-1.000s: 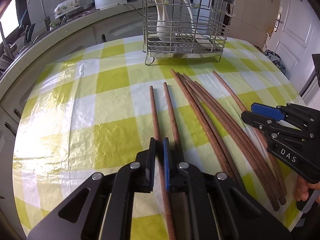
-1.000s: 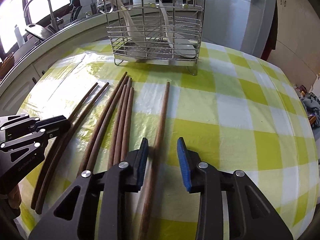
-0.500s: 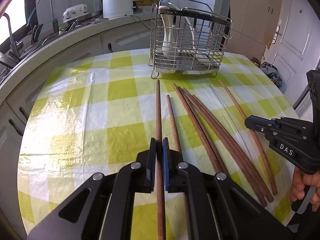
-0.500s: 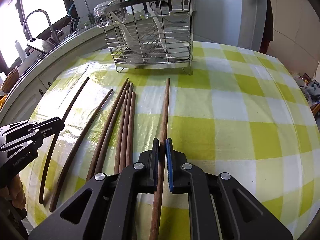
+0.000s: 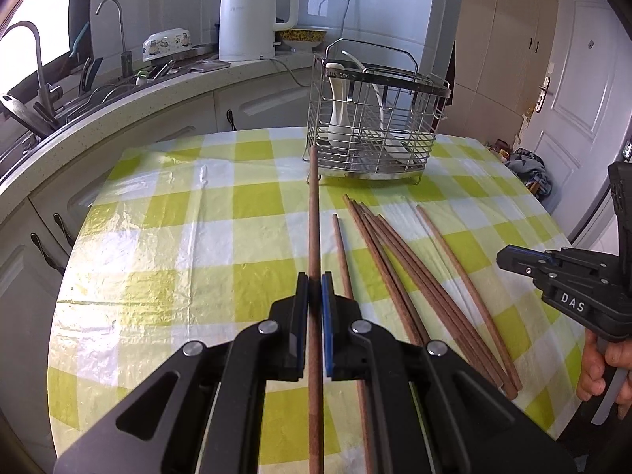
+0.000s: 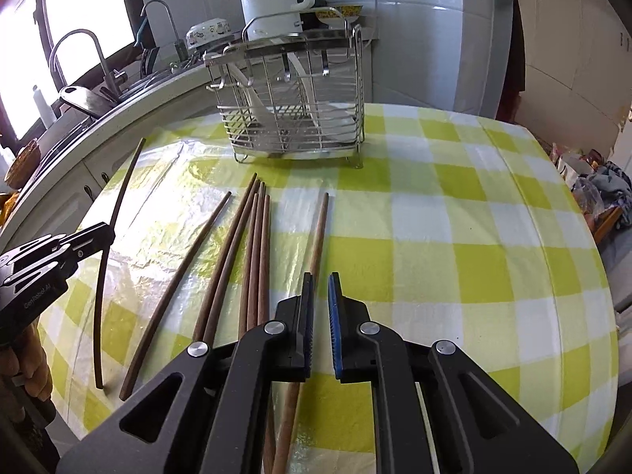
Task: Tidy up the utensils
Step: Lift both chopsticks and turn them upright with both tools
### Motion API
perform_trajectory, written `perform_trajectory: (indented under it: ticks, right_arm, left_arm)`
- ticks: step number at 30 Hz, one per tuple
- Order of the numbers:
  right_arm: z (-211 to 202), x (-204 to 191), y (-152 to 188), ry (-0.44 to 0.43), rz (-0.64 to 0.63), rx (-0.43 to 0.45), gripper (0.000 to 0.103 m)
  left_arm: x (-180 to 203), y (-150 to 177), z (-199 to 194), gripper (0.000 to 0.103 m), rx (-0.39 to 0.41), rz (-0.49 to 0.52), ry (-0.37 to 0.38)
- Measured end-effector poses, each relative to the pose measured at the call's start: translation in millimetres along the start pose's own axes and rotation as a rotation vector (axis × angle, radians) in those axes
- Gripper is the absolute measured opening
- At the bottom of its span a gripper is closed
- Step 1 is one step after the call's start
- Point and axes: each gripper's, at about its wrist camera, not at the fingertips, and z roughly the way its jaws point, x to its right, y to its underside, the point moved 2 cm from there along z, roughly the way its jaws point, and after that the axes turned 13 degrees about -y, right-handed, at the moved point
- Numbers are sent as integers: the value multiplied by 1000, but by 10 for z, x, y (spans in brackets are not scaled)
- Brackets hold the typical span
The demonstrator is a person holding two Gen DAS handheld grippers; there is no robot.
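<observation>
Left tongs (image 5: 315, 290) now higher, tilted down, clamped on chopstick (image 5: 314, 213); right tongs (image 6: 320, 290) opening, empty, beside loose chopstick (image 6: 318, 237).

Both my wrist cams sit close above the worktop (image 5: 166, 237), angled down toward the wire rack (image 5: 375, 134) (image 6: 292, 110); both catch it and the chopsticks (image 6: 252, 256).

The desk (image 5: 252, 213) wears a yellow-green and white checked cloth. On it lie reddish-brown chopsticks (image 5: 399, 276) before a silvery wire rack (image 5: 375, 138). A white kettle (image 5: 249, 12) stands behind.
</observation>
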Motion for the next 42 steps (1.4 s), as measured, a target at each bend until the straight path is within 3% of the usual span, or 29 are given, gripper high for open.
perform_trajectory:
  ticks: [1,3,4,14,21,23,28,32,36,42]
  right_arm:
    - [40,3,18,4,2,-8,18]
    - [141,-5,35,2,1,-28,36]
    - [192,-4,39,12,-3,-35,39]
    - [291,218,-13,98,19,-29,38]
    - [206,388,-45,109,33,-23,38]
    - [268,397,-38,106,28,-46,38]
    - [412,377,-19,103,12,-87,22]
    - [447,373,-20,111,-3,-82,19]
    - [457,328,-14,102,-27,-81,9]
    - [301,314,-36,79,-14,-47,8]
  left_arm:
    - [-3,15,0,7,-1,0,1]
    - [-15,25,-13,7,-2,-2,1]
    - [-23,24,-23,7,0,-4,0]
    - [-116,2,-71,7,15,-19,-8]
    - [-132,16,-40,7,9,-25,-6]
    - [-129,15,-26,7,8,-26,-2]
    - [-123,11,-33,7,10,-25,2]
    - [-147,9,-30,7,9,-31,-2]
    - [-146,14,-26,7,8,-30,-1]
    - [-136,4,-48,7,13,-25,-4]
